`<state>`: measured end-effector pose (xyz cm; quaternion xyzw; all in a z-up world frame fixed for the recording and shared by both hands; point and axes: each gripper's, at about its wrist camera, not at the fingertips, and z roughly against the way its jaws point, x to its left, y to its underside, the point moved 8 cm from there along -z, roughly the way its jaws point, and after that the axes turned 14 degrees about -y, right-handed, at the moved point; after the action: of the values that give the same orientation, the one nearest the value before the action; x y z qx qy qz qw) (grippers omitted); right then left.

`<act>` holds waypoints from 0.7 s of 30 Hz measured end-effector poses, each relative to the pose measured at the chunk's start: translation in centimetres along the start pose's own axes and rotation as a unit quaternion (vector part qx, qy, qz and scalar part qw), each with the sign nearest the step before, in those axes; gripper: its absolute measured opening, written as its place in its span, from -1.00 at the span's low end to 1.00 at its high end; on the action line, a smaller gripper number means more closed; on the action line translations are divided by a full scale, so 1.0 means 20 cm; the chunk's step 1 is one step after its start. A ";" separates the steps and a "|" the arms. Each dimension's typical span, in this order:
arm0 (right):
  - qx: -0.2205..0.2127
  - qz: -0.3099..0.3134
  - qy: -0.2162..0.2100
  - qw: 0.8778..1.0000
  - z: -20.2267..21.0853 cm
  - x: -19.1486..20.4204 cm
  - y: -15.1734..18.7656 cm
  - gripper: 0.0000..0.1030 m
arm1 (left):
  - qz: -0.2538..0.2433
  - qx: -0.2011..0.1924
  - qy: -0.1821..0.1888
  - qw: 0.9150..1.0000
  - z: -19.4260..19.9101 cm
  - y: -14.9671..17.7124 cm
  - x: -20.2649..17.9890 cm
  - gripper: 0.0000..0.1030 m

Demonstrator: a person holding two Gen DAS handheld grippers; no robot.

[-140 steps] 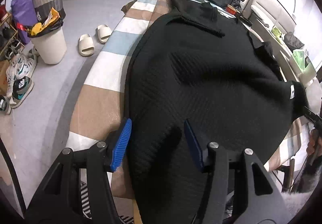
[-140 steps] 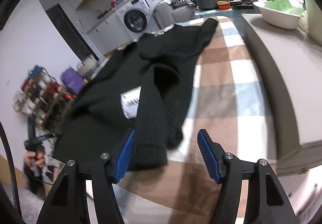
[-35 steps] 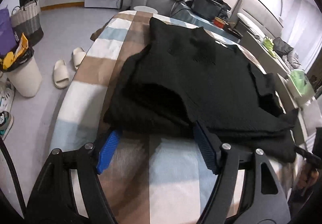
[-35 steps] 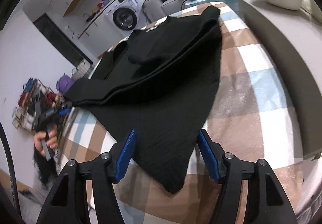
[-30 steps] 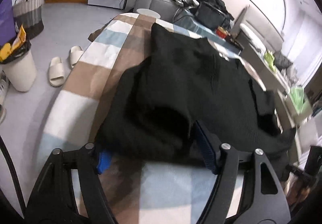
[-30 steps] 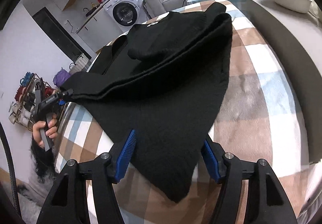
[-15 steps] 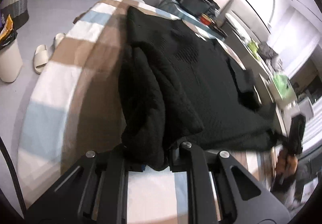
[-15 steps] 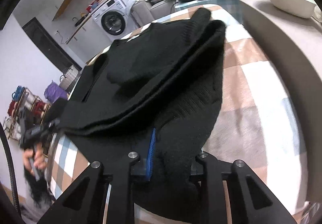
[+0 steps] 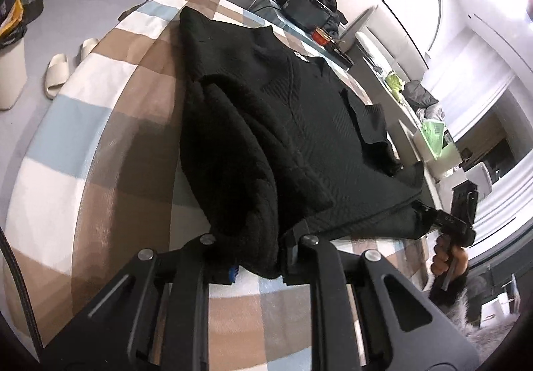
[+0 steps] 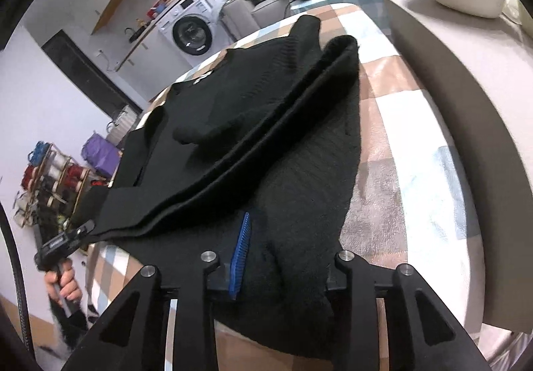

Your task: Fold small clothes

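While the black sweater (image 9: 299, 124) lies spread over the checked cloth (image 9: 110, 97) of the table, both tongs hold it at its near edge. In the left wrist view, the left tongs (image 9: 256, 257) are clenched on a thick bunch of the sweater's near left corner; the fabric fills the narrow gap between the two arms and hangs a little below them, and only a small piece of one blue pad can be seen beside it. From there the sweater runs away to the far end of the table, with one sleeve folded over its body.

In the right wrist view, the right tongs (image 10: 279, 267) have a fold of the sweater's near right part between them. The left blue pad (image 10: 240, 257) stands against the fabric, the other pad is hidden by it, and the jaws are opening at this moment, with the cloth bunched between them. The folded upper layer of the sweater lies just beyond these tongs and goes up toward the far side.

Each view shows the other tongs at the picture's edge, held by a hand (image 9: 446, 257), touching the same hem.
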<state>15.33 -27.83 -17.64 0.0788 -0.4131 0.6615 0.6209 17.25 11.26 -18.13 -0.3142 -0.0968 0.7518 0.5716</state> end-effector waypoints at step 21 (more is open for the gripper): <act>-0.018 0.037 0.059 0.997 0.34 0.09 0.11 -0.37 | -0.005 -0.005 -0.018 1.000 0.23 0.16 0.09 -0.48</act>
<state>10.27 -30.56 -13.19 0.0125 -0.3902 0.6800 0.6206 11.70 12.82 -16.73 -0.3035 -0.1123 0.7539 0.5718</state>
